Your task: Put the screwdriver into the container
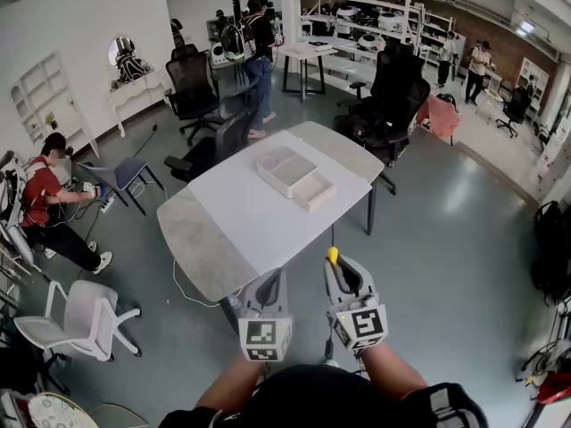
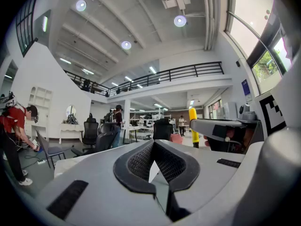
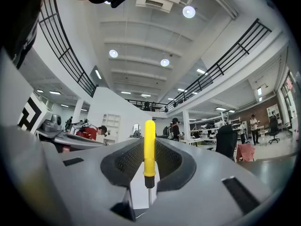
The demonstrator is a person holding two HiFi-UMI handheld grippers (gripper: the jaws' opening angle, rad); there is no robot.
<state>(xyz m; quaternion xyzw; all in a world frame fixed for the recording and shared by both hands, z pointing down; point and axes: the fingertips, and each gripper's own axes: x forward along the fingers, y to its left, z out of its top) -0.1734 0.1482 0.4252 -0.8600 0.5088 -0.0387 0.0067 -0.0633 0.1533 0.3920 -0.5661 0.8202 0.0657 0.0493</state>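
Observation:
My right gripper [image 1: 337, 266] is shut on the screwdriver [image 1: 332, 256], in front of the table's near edge. In the right gripper view the yellow handle [image 3: 149, 142] stands upright between the pads, with the thin metal shaft pointing down behind them. The left gripper [image 1: 270, 280] hangs just left of it, shut and holding nothing. In the left gripper view its pads [image 2: 167, 161] meet, and the yellow handle [image 2: 192, 121] shows to the right. The container [image 1: 294, 173], a shallow white tray with compartments, lies empty near the middle of the white-covered table [image 1: 241, 217], well beyond both grippers.
Black office chairs [image 1: 192, 83] stand behind the table and another [image 1: 393, 96] to its right. A grey chair [image 1: 125, 175] and a seated person [image 1: 40, 199] are at the left. A white chair [image 1: 76, 319] stands at the lower left. A cable runs over the floor under the table.

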